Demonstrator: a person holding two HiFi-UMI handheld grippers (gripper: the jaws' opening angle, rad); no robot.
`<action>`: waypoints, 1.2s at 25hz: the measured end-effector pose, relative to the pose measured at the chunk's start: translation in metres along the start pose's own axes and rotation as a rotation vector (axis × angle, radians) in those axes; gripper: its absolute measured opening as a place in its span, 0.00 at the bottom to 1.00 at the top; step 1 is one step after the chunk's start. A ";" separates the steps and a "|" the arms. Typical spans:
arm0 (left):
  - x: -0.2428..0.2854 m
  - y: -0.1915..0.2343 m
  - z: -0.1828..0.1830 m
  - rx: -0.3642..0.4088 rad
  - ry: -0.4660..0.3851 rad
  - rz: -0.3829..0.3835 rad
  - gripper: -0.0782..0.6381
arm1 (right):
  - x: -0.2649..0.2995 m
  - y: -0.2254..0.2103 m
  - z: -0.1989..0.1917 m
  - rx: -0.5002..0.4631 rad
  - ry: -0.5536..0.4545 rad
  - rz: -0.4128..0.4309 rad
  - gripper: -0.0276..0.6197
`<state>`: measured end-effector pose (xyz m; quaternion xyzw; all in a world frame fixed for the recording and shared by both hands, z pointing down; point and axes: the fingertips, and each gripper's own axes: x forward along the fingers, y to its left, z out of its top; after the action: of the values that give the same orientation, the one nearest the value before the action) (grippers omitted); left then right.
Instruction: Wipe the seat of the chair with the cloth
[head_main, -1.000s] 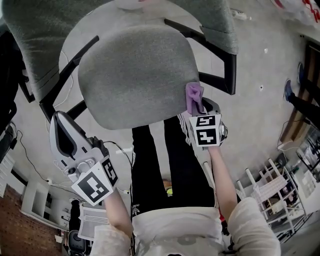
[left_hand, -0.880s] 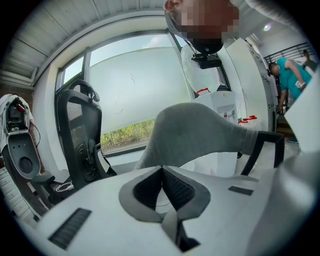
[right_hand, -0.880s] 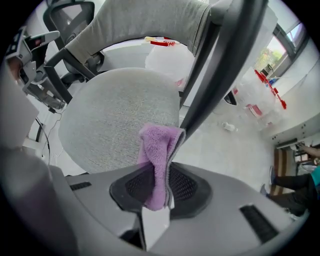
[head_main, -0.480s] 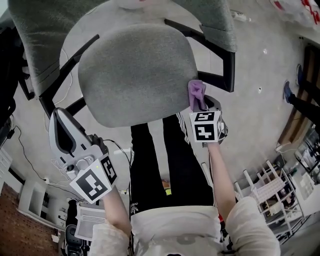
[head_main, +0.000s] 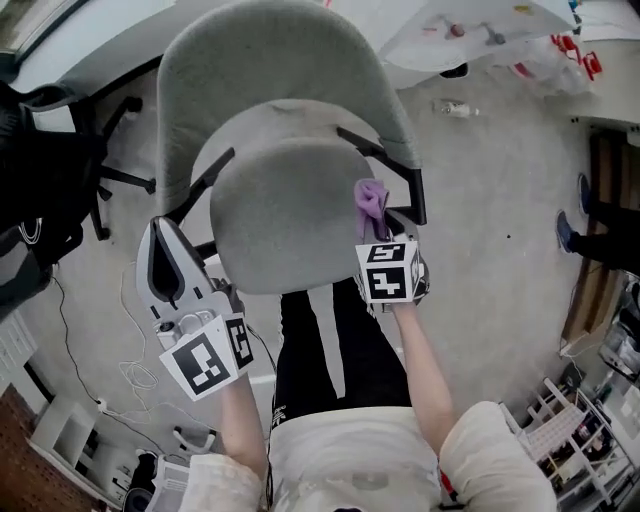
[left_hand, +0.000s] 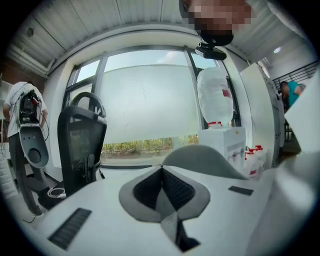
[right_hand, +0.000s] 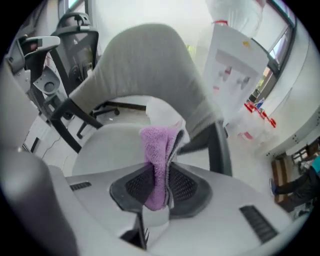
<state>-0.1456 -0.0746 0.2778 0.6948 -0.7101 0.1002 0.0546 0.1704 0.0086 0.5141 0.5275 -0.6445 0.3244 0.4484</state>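
The right gripper (right_hand: 159, 187) pinched a fuzzy purple cloth (right_hand: 156, 145) at three o'clock on the grey fabric chair seat (head_main: 285, 215); the left gripper (left_hand: 161, 175), jaws together, held nothing.

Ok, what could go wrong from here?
The cloth is pinched in a narrow bunch by the right gripper, so it may wipe only a thin strip of the seat. It sits close to the black armrest and could knock it. The left gripper, shut and empty, is off the seat, which might swivel.
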 end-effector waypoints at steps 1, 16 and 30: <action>-0.001 -0.006 0.021 -0.013 -0.023 -0.011 0.13 | -0.015 0.002 0.023 0.007 -0.042 0.004 0.17; -0.067 -0.036 0.304 -0.109 -0.382 -0.166 0.13 | -0.404 -0.003 0.293 0.038 -0.944 0.047 0.17; -0.156 -0.063 0.376 -0.042 -0.585 -0.264 0.13 | -0.549 0.046 0.277 -0.080 -1.305 0.133 0.17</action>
<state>-0.0550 -0.0055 -0.1181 0.7791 -0.6012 -0.1264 -0.1251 0.0828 -0.0142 -0.0959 0.5579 -0.8270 -0.0593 -0.0364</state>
